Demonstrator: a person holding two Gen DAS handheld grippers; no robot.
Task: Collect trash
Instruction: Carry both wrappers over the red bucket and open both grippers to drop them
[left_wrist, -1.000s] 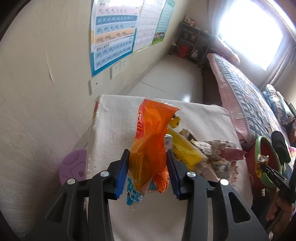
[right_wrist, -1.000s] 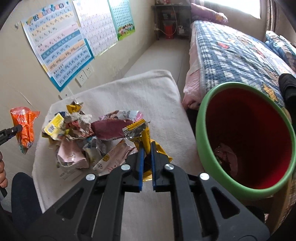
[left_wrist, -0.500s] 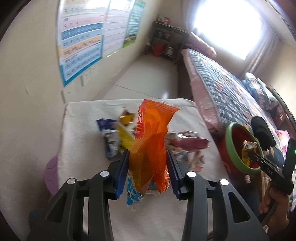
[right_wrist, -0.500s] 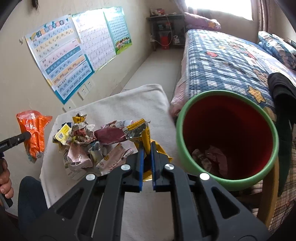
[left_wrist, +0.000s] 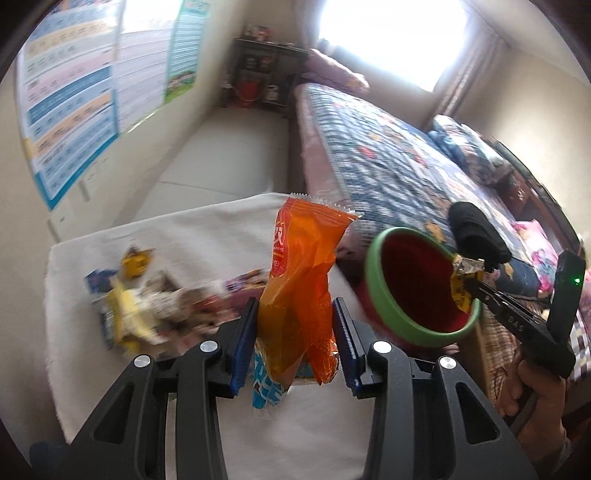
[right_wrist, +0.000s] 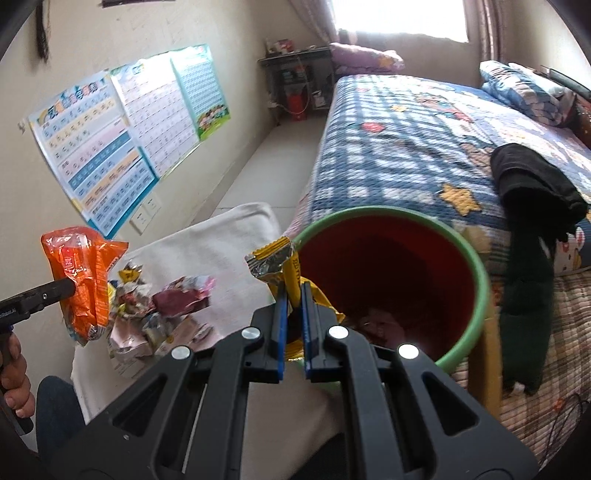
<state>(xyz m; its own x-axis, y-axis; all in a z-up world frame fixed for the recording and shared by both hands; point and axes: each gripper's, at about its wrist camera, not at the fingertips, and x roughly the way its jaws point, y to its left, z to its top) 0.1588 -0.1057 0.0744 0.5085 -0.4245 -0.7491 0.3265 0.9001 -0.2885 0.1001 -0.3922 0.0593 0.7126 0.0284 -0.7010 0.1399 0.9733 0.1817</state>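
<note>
While the left gripper (left_wrist: 295, 332) clamps an orange bag (left_wrist: 301, 280) upright between its blue pads, the right gripper (right_wrist: 291, 306) pinches a yellow wrapper (right_wrist: 284, 266) with its jaws nearly together. The wrapper hangs at the near-left rim of the bin (right_wrist: 476, 258), a red tub with a green lip, partly over its open mouth; some crumpled trash lies at the bottom. The bin stands right of the table (right_wrist: 229, 236), just beside its right edge, with the bed (right_wrist: 406, 147) behind it. More wrappers (right_wrist: 159, 314) lie heaped on the left half of the white-covered table; the far and right parts of the cloth are bare. Bare floor runs along the wall with posters (right_wrist: 122, 136), between it and the bed's side. A black garment (right_wrist: 532, 184) drapes over the bed's near edge, right of the bin.
</note>
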